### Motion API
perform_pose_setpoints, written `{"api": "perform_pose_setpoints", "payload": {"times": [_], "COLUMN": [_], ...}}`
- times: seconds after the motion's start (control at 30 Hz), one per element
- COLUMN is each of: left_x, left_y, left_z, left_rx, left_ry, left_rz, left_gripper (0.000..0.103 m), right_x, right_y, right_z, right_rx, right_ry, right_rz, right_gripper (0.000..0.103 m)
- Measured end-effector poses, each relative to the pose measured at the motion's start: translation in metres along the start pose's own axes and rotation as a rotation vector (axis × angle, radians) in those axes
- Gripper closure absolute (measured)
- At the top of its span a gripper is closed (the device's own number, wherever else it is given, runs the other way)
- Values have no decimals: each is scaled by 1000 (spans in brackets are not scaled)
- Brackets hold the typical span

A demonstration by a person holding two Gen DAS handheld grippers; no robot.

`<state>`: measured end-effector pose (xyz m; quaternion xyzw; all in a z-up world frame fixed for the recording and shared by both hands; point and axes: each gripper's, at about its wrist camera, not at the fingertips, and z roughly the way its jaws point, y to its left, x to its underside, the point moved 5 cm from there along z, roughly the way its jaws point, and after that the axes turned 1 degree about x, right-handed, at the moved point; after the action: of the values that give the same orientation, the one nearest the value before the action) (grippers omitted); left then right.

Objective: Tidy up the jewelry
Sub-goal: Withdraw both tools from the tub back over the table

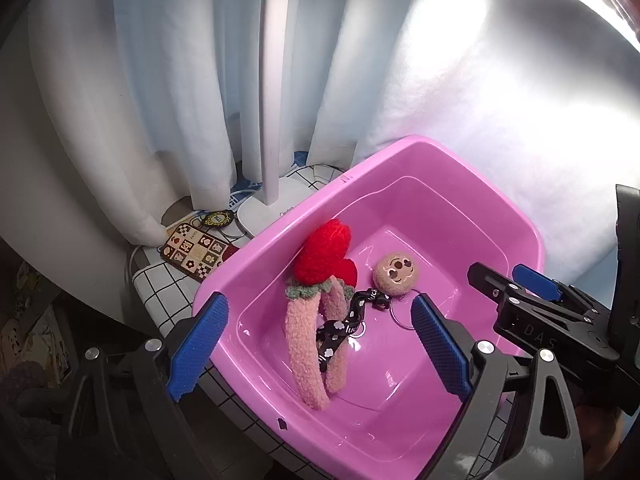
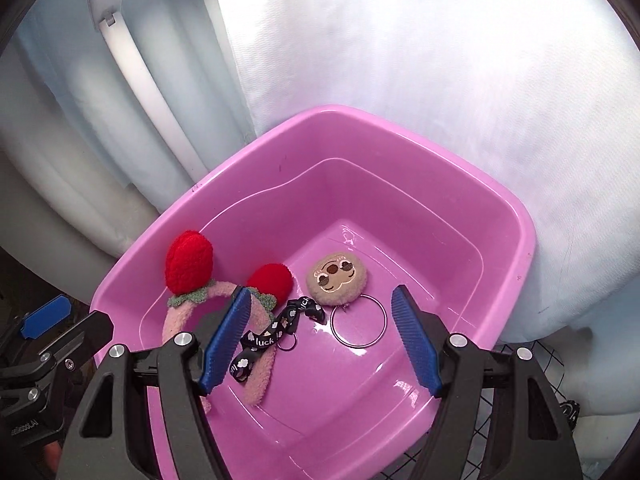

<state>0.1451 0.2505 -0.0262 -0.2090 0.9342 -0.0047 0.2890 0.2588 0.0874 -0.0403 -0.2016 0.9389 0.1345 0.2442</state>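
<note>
A pink plastic tub [image 1: 516,216] [image 2: 516,224] sits on a checked tablecloth. In it lie a fuzzy pink headband with red strawberry ears [image 1: 308,340] [image 2: 188,264], a round tan plush keychain with a face [image 1: 394,274] [image 2: 336,278], its black "luck" strap [image 1: 340,328] [image 2: 276,330] and a metal ring [image 2: 359,322]. My left gripper [image 1: 320,340] is open and empty over the tub's near left side. My right gripper [image 2: 320,336] is open and empty above the tub; it also shows at the right of the left wrist view [image 1: 516,280].
A white lamp base and pole [image 1: 272,204] stand behind the tub on the left, by white curtains [image 1: 180,80]. A patterned card [image 1: 196,254] and a dark oval badge [image 1: 218,219] lie beside the lamp. White cloth [image 2: 440,60] hangs behind the tub.
</note>
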Motion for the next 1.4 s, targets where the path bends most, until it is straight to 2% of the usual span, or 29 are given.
{"api": "perform_pose_setpoints", "payload": {"times": [0.13,0.37,0.67,0.9,1.1,1.23,1.4], "left_x": [2,9,45,88,129,159,192], "left_y": [-9,-49,-120,-173,-209,-227,-236], "left_z": [-24,-68,-99,-110,-106,-83,-35], "left_rx": [2,72,200,290,342,332,299], "left_ry": [-61,-188,-201,-180,-141,-82,1], "left_rz": [41,131,256,354,429,483,525], "left_gripper": [12,7,7,6,6,6,6], "right_x": [17,70,174,253,304,330,348], "right_y": [-11,-57,-149,-190,-211,-224,-230], "right_z": [-36,-115,-200,-224,-221,-212,-190], "right_rx": [19,98,269,332,354,372,362], "right_ry": [-73,-195,-218,-201,-167,-144,-124], "right_rz": [23,109,275,396,479,496,520], "right_gripper": [33,31,31,31,31,31,31]}}
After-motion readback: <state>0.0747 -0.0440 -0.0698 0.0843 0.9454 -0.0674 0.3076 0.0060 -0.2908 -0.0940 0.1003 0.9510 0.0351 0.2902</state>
